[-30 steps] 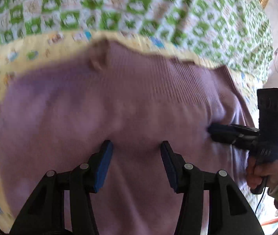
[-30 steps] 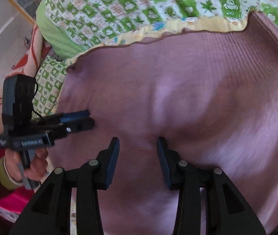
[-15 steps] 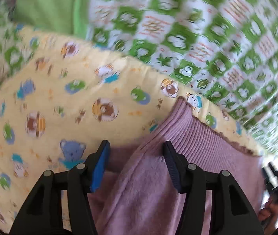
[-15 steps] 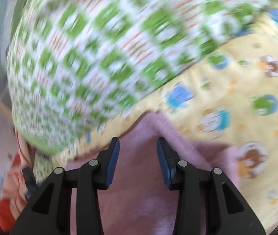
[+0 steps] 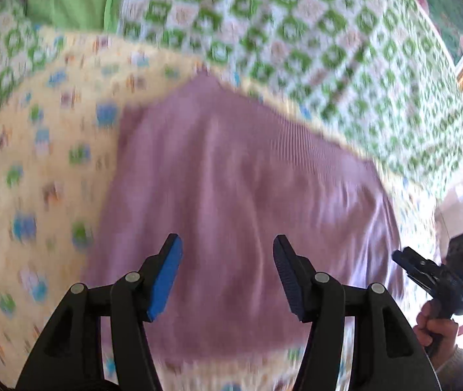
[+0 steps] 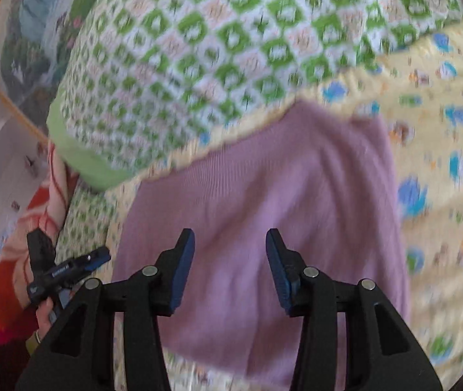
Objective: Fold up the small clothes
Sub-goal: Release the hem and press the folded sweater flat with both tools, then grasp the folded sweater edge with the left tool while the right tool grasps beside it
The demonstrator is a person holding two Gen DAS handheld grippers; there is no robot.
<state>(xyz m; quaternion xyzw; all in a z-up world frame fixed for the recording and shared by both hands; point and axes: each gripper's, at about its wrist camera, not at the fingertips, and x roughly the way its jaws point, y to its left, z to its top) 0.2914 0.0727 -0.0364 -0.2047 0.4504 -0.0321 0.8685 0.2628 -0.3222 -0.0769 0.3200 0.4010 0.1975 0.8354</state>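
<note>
A purple knit garment point(image 5: 247, 179) point(image 6: 264, 195) lies flat on a yellow cartoon-print blanket point(image 5: 36, 163) point(image 6: 443, 130). My left gripper point(image 5: 227, 244) hovers above its near half, open, with nothing between the blue pads. Over the same garment from the other side, my right gripper point(image 6: 229, 238) has its jaws opening and nothing between them. Each gripper shows in the other's view: the right gripper point(image 5: 404, 259) off the garment's right edge, the left gripper point(image 6: 97, 259) off its left edge. Motion blurs both views.
A green-and-white checked quilt point(image 5: 296, 32) point(image 6: 198, 49) covers the bed beyond the blanket. A person's hand point(image 5: 436, 322) holds the right gripper's handle. An orange-red patterned cloth point(image 6: 19, 228) and a framed picture point(image 6: 19, 49) are at the left.
Half a second ago both grippers were at the garment's far corners with fabric between the jaws. Now both have drawn back and up, free of the cloth, with wider jaws.
</note>
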